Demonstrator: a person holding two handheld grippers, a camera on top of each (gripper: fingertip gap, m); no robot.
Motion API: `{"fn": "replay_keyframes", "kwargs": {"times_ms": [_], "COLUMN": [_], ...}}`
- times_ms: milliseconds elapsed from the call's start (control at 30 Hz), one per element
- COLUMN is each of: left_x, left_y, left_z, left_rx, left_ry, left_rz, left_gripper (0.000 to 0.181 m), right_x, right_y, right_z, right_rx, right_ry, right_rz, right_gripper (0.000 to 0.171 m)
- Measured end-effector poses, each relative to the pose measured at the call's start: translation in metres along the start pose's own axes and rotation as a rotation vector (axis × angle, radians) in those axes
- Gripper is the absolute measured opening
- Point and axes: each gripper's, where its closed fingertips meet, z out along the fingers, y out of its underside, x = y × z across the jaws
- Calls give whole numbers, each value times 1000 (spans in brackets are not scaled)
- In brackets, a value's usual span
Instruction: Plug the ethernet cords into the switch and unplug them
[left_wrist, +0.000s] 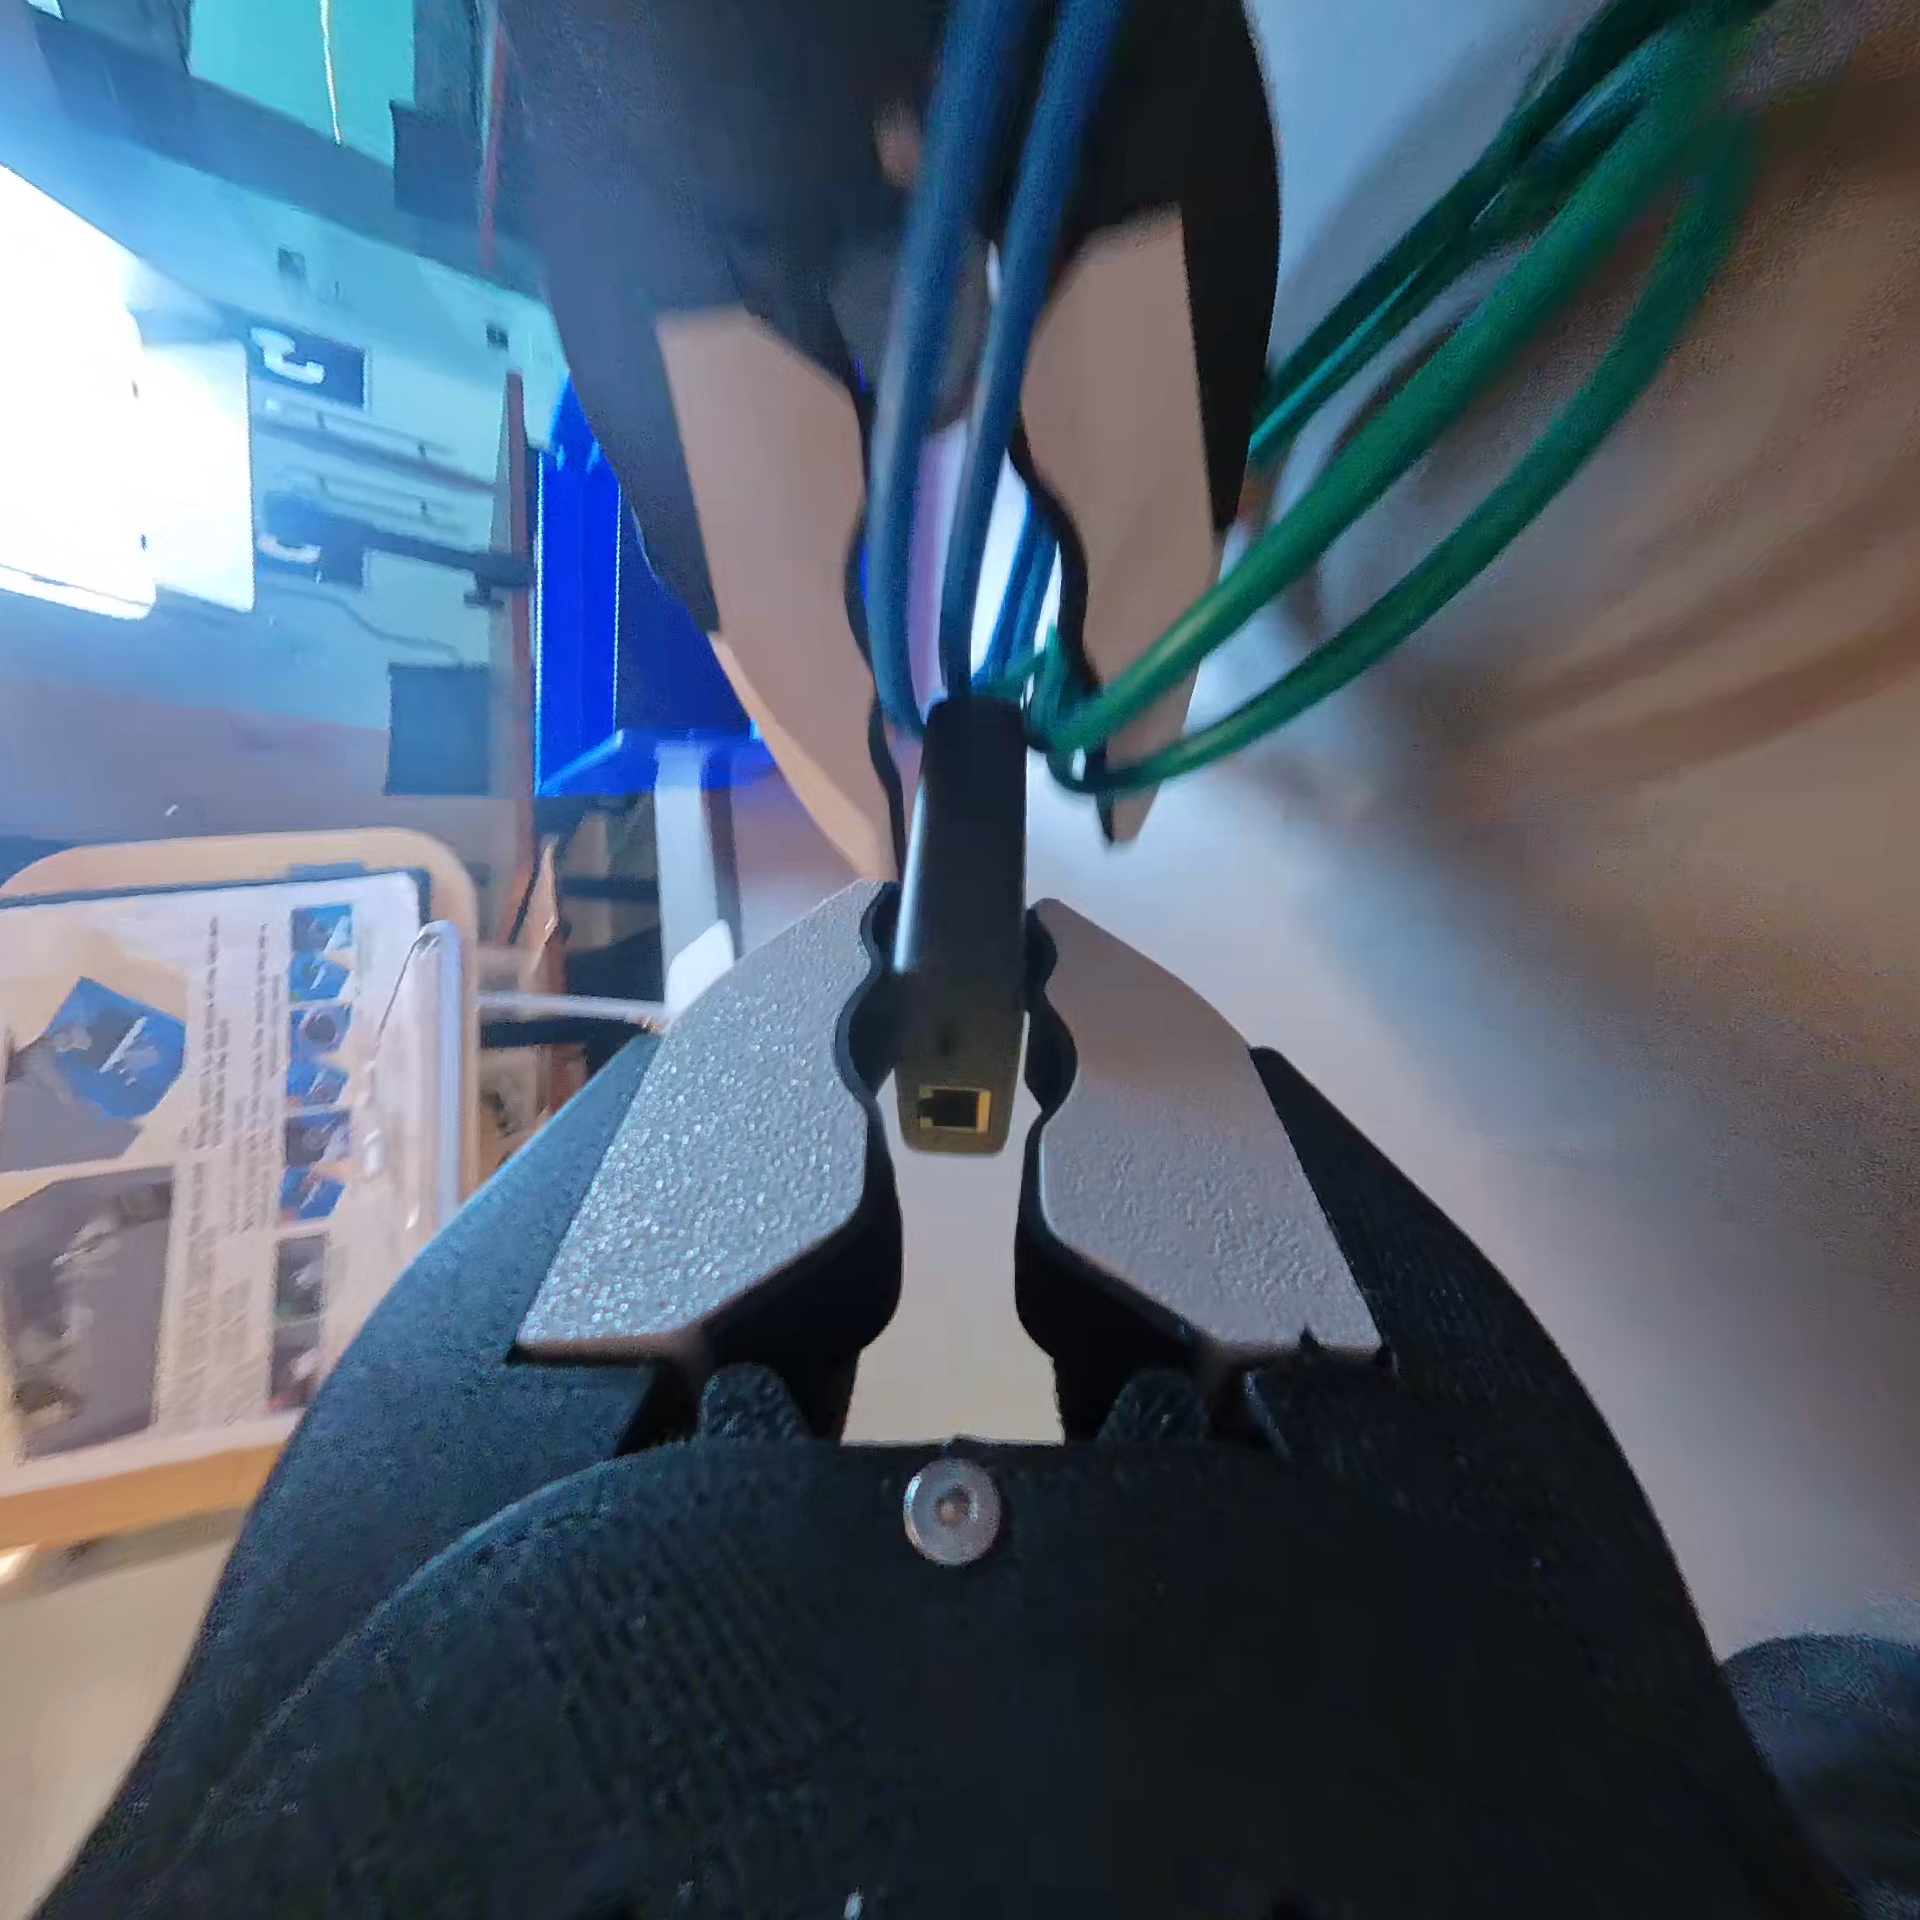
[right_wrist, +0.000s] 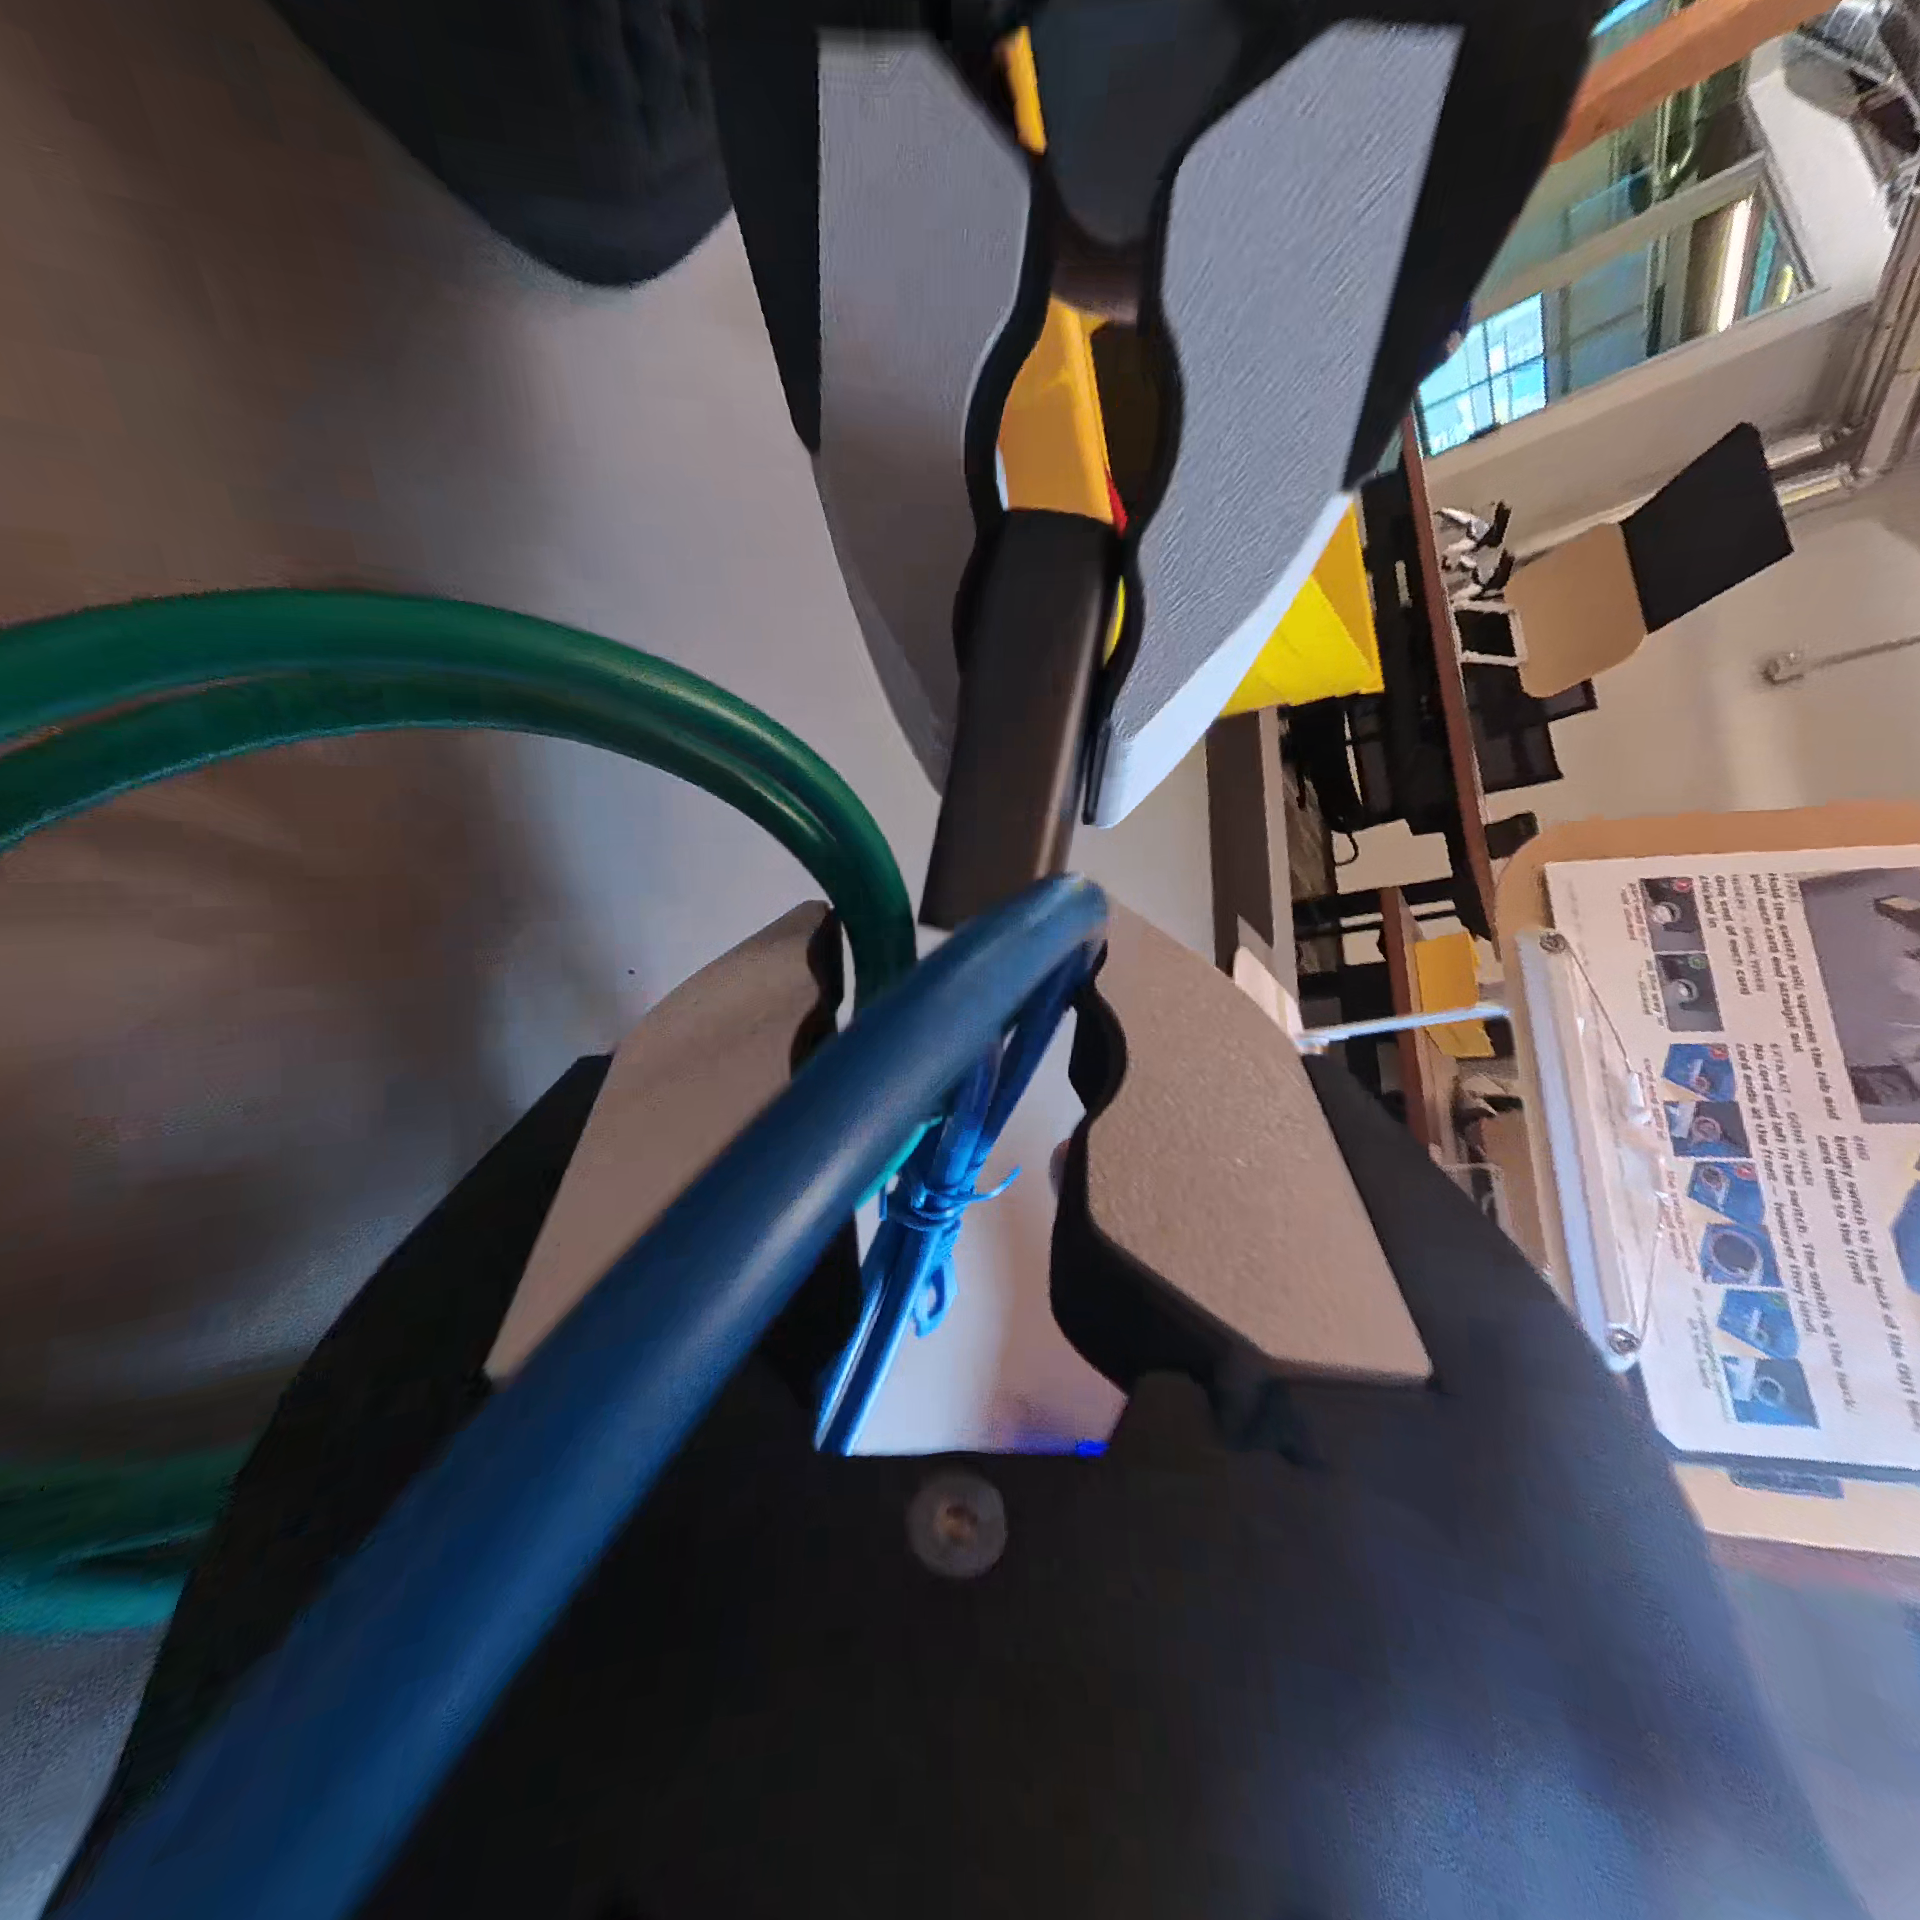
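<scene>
My left gripper (left_wrist: 961, 904) is shut on a narrow black switch (left_wrist: 956, 1039). An empty port (left_wrist: 951, 1110) on the switch's near end faces the camera. Blue ethernet cords (left_wrist: 935, 416) and green ethernet cords (left_wrist: 1455, 468) run from its far end. My right gripper (right_wrist: 966, 925) faces that far end. Its fingers are closed around the blue cord bundle (right_wrist: 623, 1299) right at the switch (right_wrist: 1018, 707). The green cords (right_wrist: 520, 665) loop off to the left past its left finger. The left gripper (right_wrist: 1023, 769) shows opposite, clamped on the switch. The plugs themselves are hidden.
A printed instruction sheet in a clear stand (left_wrist: 208, 1143) sits on a wooden surface to the side and also shows in the right wrist view (right_wrist: 1745, 1143). A blue bin (left_wrist: 603, 623) and a yellow bin (right_wrist: 1309, 623) stand behind. The white tabletop (left_wrist: 1455, 1039) lies beneath.
</scene>
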Motion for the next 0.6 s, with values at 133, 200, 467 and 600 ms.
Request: {"fn": "replay_keyframes", "kwargs": {"times_ms": [133, 200, 467, 600], "left_x": [-2, -4, -10, -8], "left_y": [-17, -17, -8, -4], "left_z": [-3, -5, -5, 0], "left_rx": [68, 95, 173, 162], "left_ry": [-14, -17, -45, -40], "left_rz": [1, -9, -35, -56], "left_gripper": [22, 22, 22, 22], "right_x": [5, 7, 13, 12], "right_y": [-3, -4, -9, -4], "right_z": [-2, -4, -11, -10], "right_rx": [36, 23, -1, -42], "right_ry": [39, 48, 93, 85], "right_rz": [-13, -20, -41, -32], "right_gripper": [30, 29, 27, 27]}}
